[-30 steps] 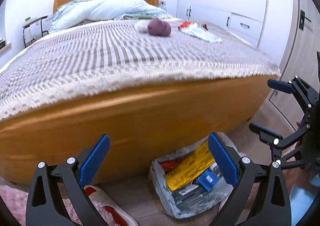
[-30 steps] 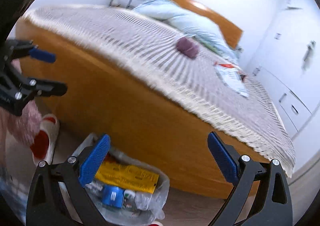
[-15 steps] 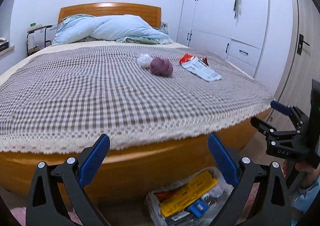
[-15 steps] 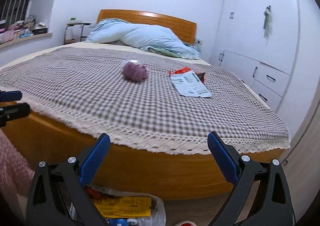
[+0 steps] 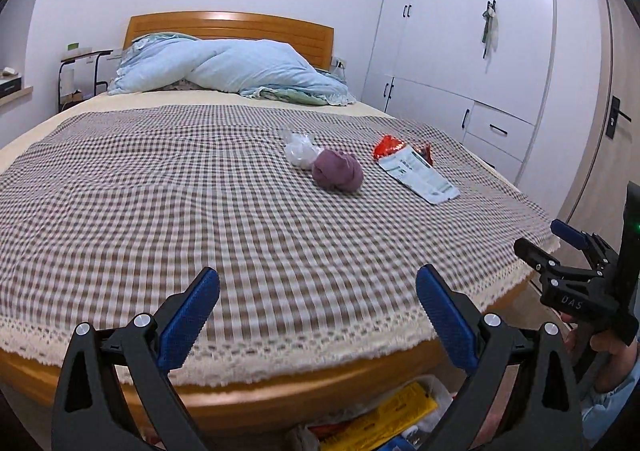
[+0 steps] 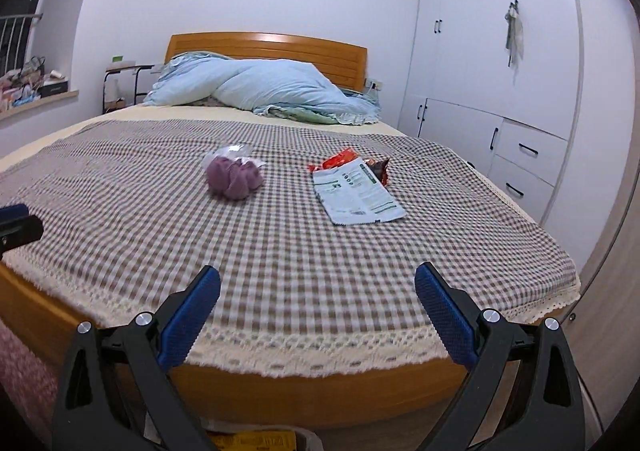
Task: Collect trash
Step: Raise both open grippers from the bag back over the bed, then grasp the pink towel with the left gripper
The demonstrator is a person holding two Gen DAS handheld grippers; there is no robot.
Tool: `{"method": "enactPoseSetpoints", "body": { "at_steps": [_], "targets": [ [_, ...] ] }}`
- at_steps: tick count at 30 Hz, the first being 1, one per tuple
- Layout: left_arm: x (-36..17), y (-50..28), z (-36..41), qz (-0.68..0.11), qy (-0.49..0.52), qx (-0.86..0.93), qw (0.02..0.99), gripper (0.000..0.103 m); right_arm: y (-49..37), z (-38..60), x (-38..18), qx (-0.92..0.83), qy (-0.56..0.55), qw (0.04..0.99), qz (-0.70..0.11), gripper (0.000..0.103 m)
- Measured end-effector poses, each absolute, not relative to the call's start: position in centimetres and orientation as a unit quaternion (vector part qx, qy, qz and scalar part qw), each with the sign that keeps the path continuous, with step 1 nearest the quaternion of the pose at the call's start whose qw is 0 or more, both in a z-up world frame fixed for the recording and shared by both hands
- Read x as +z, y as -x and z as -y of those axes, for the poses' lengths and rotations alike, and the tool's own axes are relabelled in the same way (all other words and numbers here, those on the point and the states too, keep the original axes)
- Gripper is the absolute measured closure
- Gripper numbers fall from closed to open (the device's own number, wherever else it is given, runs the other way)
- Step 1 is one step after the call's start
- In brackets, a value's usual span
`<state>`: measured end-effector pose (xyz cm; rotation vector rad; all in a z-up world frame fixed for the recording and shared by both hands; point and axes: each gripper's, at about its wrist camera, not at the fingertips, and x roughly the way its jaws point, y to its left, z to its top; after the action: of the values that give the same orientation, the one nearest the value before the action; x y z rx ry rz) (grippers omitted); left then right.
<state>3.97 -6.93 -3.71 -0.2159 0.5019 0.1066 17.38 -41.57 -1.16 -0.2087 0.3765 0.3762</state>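
On the checked bedspread (image 5: 160, 211) lie a crumpled purple wad (image 5: 338, 170), a clear plastic scrap (image 5: 298, 147) behind it, a white printed packet (image 5: 418, 177) and a red wrapper (image 5: 388, 145). The right wrist view shows the same wad (image 6: 234, 177), packet (image 6: 354, 193) and red wrapper (image 6: 338, 161). My left gripper (image 5: 318, 309) hangs open and empty over the bed's foot edge. My right gripper (image 6: 318, 309) is open and empty too, also seen from the side (image 5: 548, 241) at the bed's right corner. A trash bag (image 5: 380, 425) with a yellow pack sits on the floor below.
A blue duvet (image 5: 244, 69) is heaped by the wooden headboard (image 5: 228, 25). White wardrobes and drawers (image 5: 480, 51) line the right wall. A small side table (image 5: 80, 71) stands at the far left. A hand (image 5: 604, 347) holds the right gripper.
Both grippers have risen from floor level by the trash bag up to above the bed's foot edge, so the bed top and its litter fill the views. Both stay open.
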Motion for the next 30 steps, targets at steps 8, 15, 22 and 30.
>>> {"method": "enactPoseSetpoints", "body": {
  "at_steps": [8,15,22,30],
  "targets": [
    [-3.2,-6.1,6.0,-0.247,0.113,0.053,0.961,0.008,-20.2,40.2,-0.4,0.187,0.095,0.958,-0.193,0.009],
    [-3.0,-7.7,5.1,-0.245,0.124,0.050,0.960,0.008,-21.7,38.8,-0.3,0.192,0.106,0.957,-0.192,0.009],
    [-2.7,-9.4,4.4,-0.242,0.127,0.054,0.960,0.008,-23.1,37.8,0.3,0.192,0.110,0.958,-0.185,0.009],
    [-1.9,-12.1,3.9,-0.238,0.138,0.057,0.960,0.008,-25.1,36.7,1.6,0.195,0.101,0.960,-0.174,0.009]
  ]
}}
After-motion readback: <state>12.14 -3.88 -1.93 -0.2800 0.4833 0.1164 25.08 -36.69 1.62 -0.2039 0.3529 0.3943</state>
